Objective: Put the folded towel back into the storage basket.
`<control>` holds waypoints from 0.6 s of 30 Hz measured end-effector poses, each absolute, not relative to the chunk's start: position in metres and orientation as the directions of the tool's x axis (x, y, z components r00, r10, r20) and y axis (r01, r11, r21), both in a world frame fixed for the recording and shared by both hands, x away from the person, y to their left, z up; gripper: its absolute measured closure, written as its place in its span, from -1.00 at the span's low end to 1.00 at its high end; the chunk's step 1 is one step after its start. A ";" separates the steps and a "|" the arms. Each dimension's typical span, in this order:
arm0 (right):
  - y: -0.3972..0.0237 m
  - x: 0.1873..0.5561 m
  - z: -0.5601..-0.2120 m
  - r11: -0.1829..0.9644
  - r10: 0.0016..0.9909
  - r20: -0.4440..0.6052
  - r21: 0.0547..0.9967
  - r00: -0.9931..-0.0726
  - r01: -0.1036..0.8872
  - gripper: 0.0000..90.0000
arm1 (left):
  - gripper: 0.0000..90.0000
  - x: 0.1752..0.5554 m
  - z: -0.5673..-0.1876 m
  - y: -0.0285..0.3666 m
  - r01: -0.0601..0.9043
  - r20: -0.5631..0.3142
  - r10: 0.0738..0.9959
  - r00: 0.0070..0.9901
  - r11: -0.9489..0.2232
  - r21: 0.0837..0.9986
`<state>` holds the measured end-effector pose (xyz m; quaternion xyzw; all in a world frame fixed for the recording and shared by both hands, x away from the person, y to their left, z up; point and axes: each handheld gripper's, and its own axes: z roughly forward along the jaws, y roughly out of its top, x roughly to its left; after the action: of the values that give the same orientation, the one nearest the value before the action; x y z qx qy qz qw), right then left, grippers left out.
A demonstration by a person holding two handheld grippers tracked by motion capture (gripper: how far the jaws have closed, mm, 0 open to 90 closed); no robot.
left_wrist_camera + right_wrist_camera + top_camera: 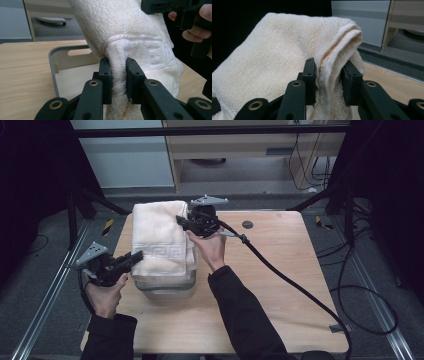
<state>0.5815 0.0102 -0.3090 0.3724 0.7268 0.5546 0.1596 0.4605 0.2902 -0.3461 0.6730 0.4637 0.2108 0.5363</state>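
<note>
— While the folded towel (pixel 162 240) hangs above the grey bin (pixel 165 287), how far along would you put it?

— About midway, I'd judge. It is lifted and held over the container at the near side of the wooden table (pixel 280 285), but not yet lowered in. In the left gripper view the bin's floor (pixel 72 82) looks bare beneath the cloth, so the setting-down and letting go are still to come.

— Start with the nearer hold.

— The left gripper (pixel 134 258) is clamped on the towel's near edge. Its jaws stand close together with a thick fold of terry (pixel 117 75) squeezed between them, close to the patterned band.

— And farther back?

— The right gripper (pixel 183 221) pinches the far corner, where several layers (pixel 332 72) bunch up. Those jaws sit a little wider apart, since the wad is thicker, yet both pads press on cloth.

— So the towel rests on nothing?

— I cannot tell whether its sagging middle touches the bin's rim; the ends are carried by the two grippers.
</note>
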 end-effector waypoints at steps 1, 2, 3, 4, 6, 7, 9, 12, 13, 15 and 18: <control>0.011 0.583 -0.311 0.109 0.718 0.182 0.924 -0.671 0.367 0.52 | 0.70 0.461 -0.347 0.291 0.401 -0.215 0.851 0.479 0.006 0.916; 0.012 0.583 -0.312 0.110 0.719 0.181 0.923 -0.671 0.368 0.52 | 0.70 0.462 -0.348 0.291 0.403 -0.215 0.853 0.476 0.005 0.915; 0.013 0.584 -0.313 0.113 0.721 0.179 0.923 -0.670 0.368 0.52 | 0.70 0.463 -0.349 0.291 0.405 -0.213 0.855 0.474 0.003 0.914; 0.014 0.585 -0.315 0.114 0.721 0.177 0.923 -0.669 0.368 0.52 | 0.70 0.463 -0.350 0.291 0.407 -0.209 0.856 0.472 -0.002 0.914; 0.016 0.587 -0.318 0.118 0.724 0.176 0.921 -0.666 0.372 0.52 | 0.70 0.465 -0.352 0.291 0.411 -0.204 0.860 0.468 -0.007 0.912; 0.017 0.588 -0.320 0.120 0.725 0.176 0.920 -0.665 0.374 0.52 | 0.70 0.465 -0.353 0.291 0.414 -0.204 0.862 0.465 -0.008 0.910; 0.018 0.589 -0.323 0.122 0.727 0.177 0.918 -0.664 0.378 0.52 | 0.70 0.467 -0.356 0.291 0.417 -0.201 0.864 0.461 -0.011 0.909; 0.020 0.591 -0.327 0.126 0.729 0.174 0.917 -0.663 0.379 0.52 | 0.70 0.469 -0.359 0.293 0.425 -0.201 0.867 0.456 -0.013 0.905; 0.021 0.592 -0.329 0.126 0.729 0.175 0.916 -0.662 0.380 0.52 | 0.70 0.470 -0.360 0.293 0.426 -0.200 0.868 0.455 -0.014 0.905; 0.022 0.593 -0.331 0.128 0.729 0.176 0.914 -0.661 0.384 0.52 | 0.70 0.471 -0.362 0.294 0.432 -0.201 0.869 0.452 -0.015 0.902; 0.023 0.595 -0.335 0.138 0.732 0.171 0.910 -0.659 0.390 0.52 | 0.70 0.473 -0.366 0.294 0.440 -0.201 0.872 0.447 -0.019 0.898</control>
<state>0.5948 0.0235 -0.3351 0.3807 0.7371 0.5349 0.1600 0.4729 0.2940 -0.3655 0.6815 0.4813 0.2120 0.5089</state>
